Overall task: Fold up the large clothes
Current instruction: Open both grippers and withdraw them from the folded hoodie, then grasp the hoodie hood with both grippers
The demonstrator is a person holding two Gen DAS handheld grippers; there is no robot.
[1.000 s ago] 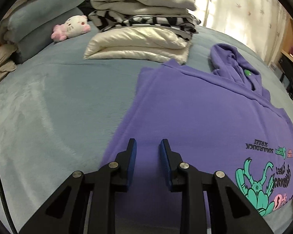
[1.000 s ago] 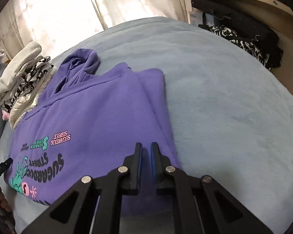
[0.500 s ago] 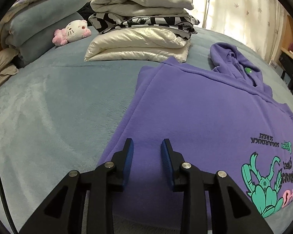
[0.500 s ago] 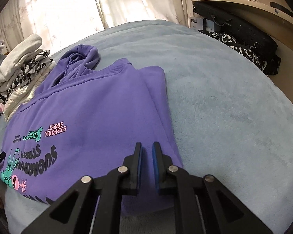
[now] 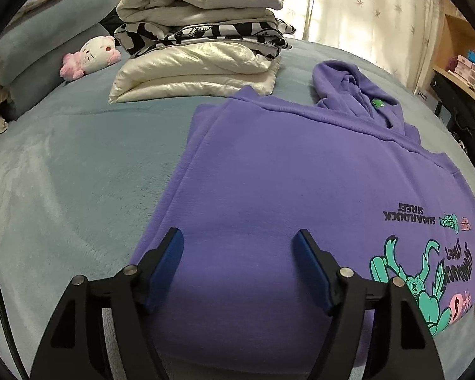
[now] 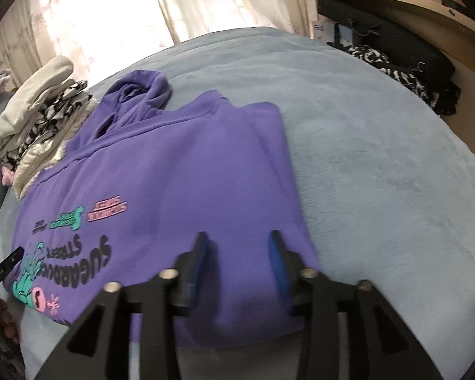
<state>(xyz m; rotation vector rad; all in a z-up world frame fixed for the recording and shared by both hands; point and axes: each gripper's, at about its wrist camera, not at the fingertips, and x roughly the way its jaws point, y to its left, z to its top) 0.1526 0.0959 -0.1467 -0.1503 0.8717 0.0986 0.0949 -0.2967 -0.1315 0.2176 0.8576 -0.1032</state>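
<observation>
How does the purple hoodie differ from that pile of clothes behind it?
The purple hoodie lies alone, spread low on the bed; the pile of clothes has several folded garments stacked high. The hoodie is purple with printed graphics; the pile is cream, grey and black-and-white patterned. Both rest on the same blue-grey bed.

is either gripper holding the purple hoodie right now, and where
Neither holds it. The left gripper and right gripper have just been opening, jaws apart over the near edge of the purple hoodie, which lies flat.
</observation>
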